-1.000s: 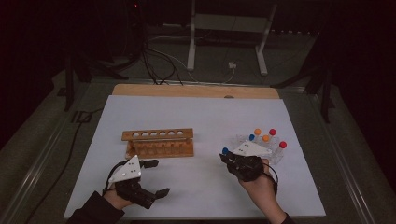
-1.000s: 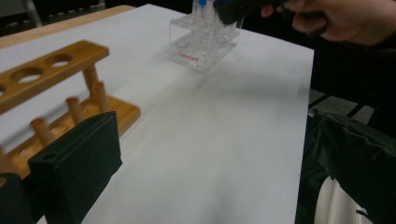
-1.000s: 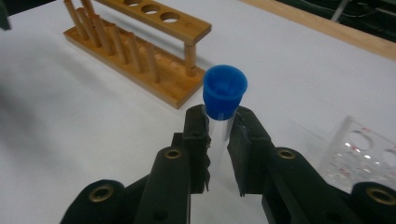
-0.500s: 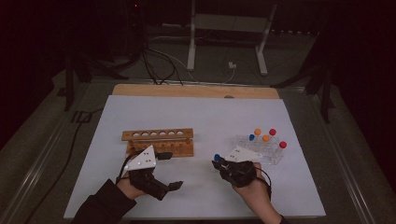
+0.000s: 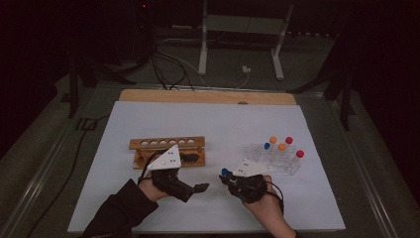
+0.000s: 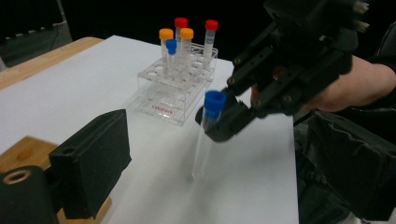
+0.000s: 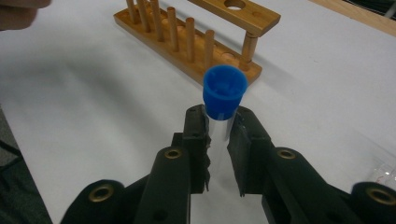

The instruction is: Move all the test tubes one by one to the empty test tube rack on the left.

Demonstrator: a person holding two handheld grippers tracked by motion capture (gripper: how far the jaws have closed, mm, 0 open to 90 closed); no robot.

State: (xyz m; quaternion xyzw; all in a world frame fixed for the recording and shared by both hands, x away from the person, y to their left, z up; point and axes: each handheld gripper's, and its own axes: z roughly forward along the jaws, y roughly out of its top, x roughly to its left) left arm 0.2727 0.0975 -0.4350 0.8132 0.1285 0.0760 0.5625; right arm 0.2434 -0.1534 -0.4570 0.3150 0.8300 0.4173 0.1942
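My right gripper (image 7: 219, 122) is shut on a clear test tube with a blue cap (image 7: 224, 91), gripping it just under the cap and holding it upright over the white mat. The high view places that gripper (image 5: 229, 177) at the front centre-right. My left gripper (image 5: 200, 187) sits just to its left, pointing at it. Its jaws have just been closing a little but still stand wide apart (image 6: 219, 179) with nothing between them. The held tube (image 6: 204, 140) hangs ahead of them in the right gripper (image 6: 223, 125), untouched.
A wooden tube rack (image 5: 167, 145) with empty holes stands behind my left hand, its pegs (image 7: 180, 32) near the held tube. At the right, a clear plastic rack (image 5: 289, 168) holds several tubes with orange, red and blue caps (image 6: 187, 33). The mat's front edge is close to both hands.
My left hand has moved right and away from the front edge, toward the right gripper. The right hand has stayed about where it was, still holding the blue-capped tube.
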